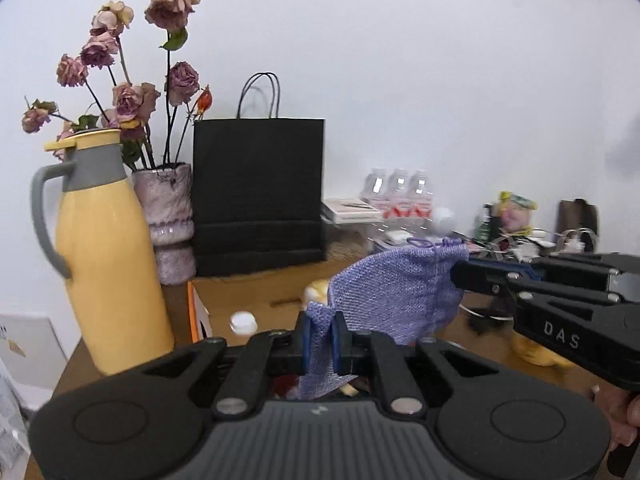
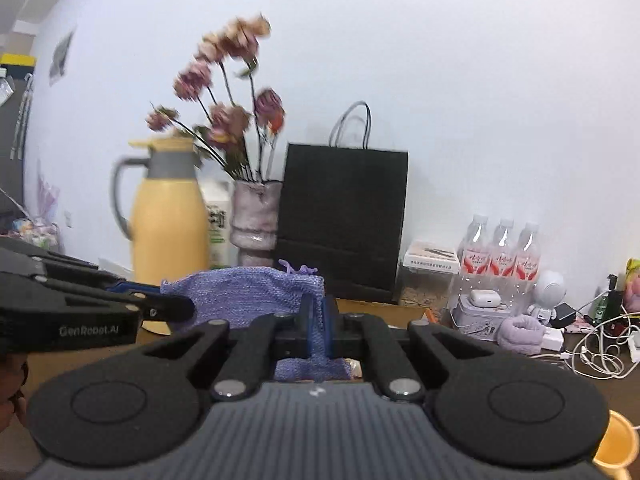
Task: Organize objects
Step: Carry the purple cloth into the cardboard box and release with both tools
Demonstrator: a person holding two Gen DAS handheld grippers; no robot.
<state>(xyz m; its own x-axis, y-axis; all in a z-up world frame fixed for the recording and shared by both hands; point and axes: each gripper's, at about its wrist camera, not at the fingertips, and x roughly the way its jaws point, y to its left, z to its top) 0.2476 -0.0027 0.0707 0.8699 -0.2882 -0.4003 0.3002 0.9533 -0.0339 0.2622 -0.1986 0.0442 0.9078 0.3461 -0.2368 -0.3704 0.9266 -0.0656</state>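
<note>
Both the left tongs (image 1: 320,336) and the right tongs (image 2: 319,316) are pinching the purple pouch (image 1: 394,292) above the bench (image 1: 256,300); placing is remaining.

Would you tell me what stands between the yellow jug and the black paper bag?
The vase of dried roses stands between the yellow jug and the black paper bag, clearest in the left wrist view.

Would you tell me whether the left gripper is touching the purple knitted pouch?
Touching. In the left wrist view, the left gripper has its blue pads pinched on a fold of the purple knitted pouch, with fabric emerging above and below them.
</note>
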